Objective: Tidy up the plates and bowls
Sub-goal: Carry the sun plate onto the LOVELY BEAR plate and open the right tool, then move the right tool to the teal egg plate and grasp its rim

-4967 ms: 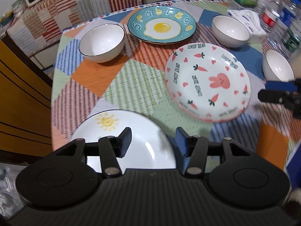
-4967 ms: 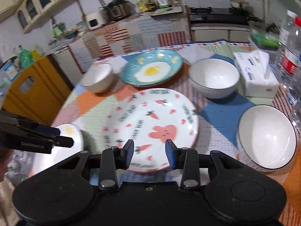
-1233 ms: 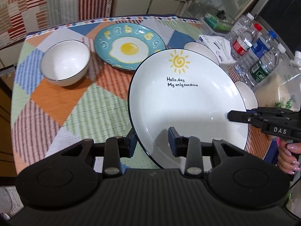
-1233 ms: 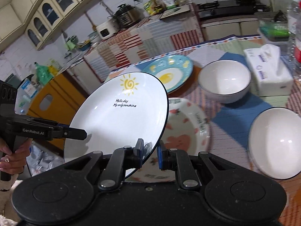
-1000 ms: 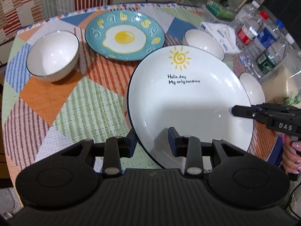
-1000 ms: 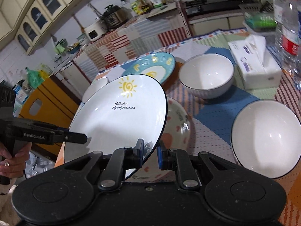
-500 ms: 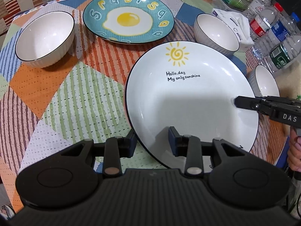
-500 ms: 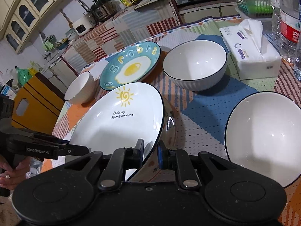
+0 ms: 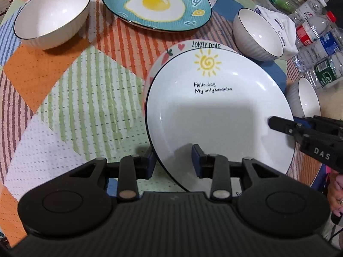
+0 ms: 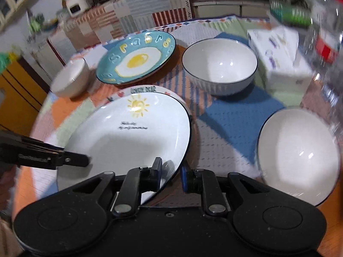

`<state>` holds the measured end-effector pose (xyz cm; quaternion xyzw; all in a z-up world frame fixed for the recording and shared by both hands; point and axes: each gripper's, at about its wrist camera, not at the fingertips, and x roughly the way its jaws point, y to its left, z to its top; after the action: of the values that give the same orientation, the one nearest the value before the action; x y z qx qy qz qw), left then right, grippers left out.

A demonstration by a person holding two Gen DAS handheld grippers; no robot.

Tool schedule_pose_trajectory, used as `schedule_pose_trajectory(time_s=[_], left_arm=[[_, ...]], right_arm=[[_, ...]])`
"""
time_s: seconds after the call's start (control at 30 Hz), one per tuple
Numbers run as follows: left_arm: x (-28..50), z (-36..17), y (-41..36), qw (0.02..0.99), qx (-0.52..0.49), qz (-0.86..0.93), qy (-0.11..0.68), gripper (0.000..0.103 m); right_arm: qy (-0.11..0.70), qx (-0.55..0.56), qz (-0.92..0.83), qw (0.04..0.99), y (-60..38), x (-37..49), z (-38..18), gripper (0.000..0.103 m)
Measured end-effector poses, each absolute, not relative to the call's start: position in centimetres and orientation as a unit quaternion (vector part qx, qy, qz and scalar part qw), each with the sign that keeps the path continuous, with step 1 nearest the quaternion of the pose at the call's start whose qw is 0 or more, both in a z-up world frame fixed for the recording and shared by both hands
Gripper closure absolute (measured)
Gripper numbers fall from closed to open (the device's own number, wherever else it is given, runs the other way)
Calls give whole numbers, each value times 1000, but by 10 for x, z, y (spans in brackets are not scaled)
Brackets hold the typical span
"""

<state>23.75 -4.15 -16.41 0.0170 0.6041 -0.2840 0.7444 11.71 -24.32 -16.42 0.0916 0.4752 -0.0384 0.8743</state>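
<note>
The white sunshine plate lies on top of the carrot-print plate, whose far rim shows behind it. My left gripper stands open around the plate's near rim, jaws apart. My right gripper stands open around the plate's right rim; it also shows in the left wrist view. A teal fried-egg plate lies at the back. Three white bowls stand on the table: back left, back right, right.
A tissue pack and several water bottles stand at the table's right. A patchwork cloth covers the table. A yellow cabinet is off the left edge; a counter with appliances is behind.
The sunshine plate has come down from mid-air onto the carrot-print plate. Both grippers have opened wider and let go of its rim.
</note>
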Motion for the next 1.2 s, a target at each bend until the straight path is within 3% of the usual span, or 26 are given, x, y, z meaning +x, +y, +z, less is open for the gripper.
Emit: schedule_pose_trajectory(time_s=[0.17,0.33,0.7,1.2], left_arm=[[235,-164,-43,747,25,-285,600,70],[236,-164,-43,747,25,-283,602,70],[228,-146,-40,764,45,-279,581,70],[193,-76,-31,809,99,-274,511,70]], right_arm=[[486,74,-56,869,-240,120,-165,77],[490,-17,-87,867,-213,122,-165,70],[471,-66,-101,874,-205,128,-179,71],[417,38,-54,907,-212,103,-106,70]])
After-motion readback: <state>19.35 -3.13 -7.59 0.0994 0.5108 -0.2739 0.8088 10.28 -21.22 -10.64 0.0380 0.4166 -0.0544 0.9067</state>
